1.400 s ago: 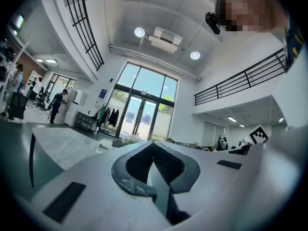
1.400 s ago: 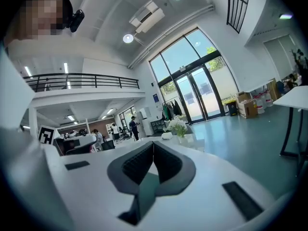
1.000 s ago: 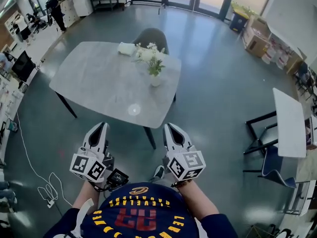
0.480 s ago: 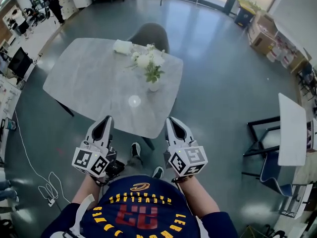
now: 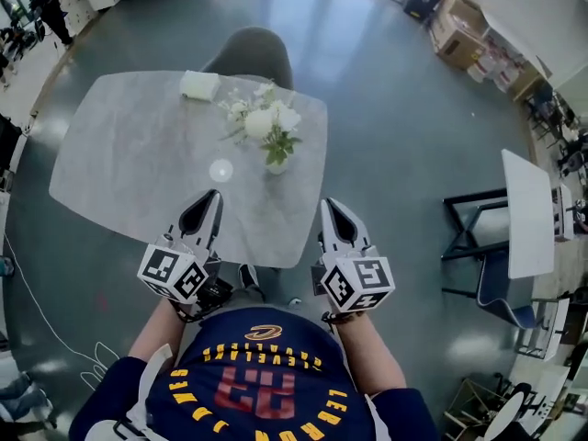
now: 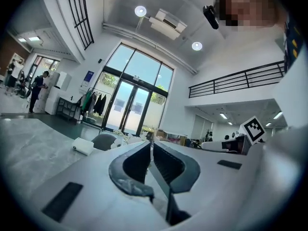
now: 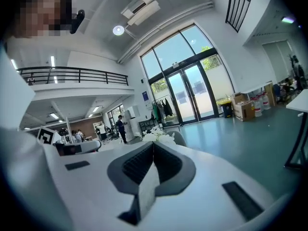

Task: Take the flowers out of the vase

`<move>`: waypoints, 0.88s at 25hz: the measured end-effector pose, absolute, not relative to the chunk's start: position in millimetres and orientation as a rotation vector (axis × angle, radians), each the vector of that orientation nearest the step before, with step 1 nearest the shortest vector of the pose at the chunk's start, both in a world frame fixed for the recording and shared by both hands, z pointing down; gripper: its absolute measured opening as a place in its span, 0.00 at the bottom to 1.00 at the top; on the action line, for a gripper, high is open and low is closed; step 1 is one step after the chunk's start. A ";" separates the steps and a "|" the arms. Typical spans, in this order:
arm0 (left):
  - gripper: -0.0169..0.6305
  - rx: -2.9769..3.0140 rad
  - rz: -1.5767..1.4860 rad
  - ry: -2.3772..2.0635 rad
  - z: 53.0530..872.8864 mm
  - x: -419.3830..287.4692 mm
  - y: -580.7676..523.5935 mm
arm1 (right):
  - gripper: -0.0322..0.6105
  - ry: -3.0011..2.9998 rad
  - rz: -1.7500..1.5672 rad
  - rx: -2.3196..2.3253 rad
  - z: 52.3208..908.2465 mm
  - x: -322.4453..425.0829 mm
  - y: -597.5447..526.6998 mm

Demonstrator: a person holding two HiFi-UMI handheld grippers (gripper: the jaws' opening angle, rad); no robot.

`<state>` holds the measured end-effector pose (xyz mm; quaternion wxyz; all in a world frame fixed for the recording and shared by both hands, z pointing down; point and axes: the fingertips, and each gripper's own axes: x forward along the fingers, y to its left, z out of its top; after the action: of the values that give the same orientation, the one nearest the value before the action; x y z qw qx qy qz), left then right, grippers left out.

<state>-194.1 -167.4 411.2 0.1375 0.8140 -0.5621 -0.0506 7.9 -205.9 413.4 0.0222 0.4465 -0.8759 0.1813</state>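
The left tongs (image 5: pixel 213 194) and right tongs (image 5: pixel 329 202) are seen nearest, both clenched with nothing between them, at the counter's near edge and short of the vase (image 5: pixel 276 164). The counter (image 5: pixel 119 154) is topped in pale marbled grey and is surrounded by a glossy grey floor (image 5: pixel 395 108). The flowers (image 5: pixel 262 122) are carried upright in the vase, stems down and white blooms uppermost. Beyond the vase a white roll (image 5: pixel 199 84) is laid, and past it a grey chair (image 5: pixel 250 49) is tucked in.
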 end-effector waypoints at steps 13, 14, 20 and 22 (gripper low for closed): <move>0.14 2.346 -0.080 -1.440 464.1 -180.7 -243.5 | 0.06 -2.596 0.610 1.492 444.3 2.3 -250.7; 0.14 2.342 -0.069 -1.442 467.3 -179.1 -246.3 | 0.06 -2.598 0.611 1.489 445.9 3.3 -253.4; 0.21 2.274 0.018 -1.428 509.9 -169.2 -279.9 | 0.06 -2.585 0.690 1.497 469.3 17.8 -271.5; 0.22 2.247 0.041 -1.428 524.5 -165.1 -295.5 | 0.06 -2.578 0.714 1.494 477.2 23.8 -277.5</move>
<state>-165.1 -295.5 524.5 0.2371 0.8199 -0.5209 0.0151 23.8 -277.5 477.2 0.0388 0.4871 -0.8408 0.2329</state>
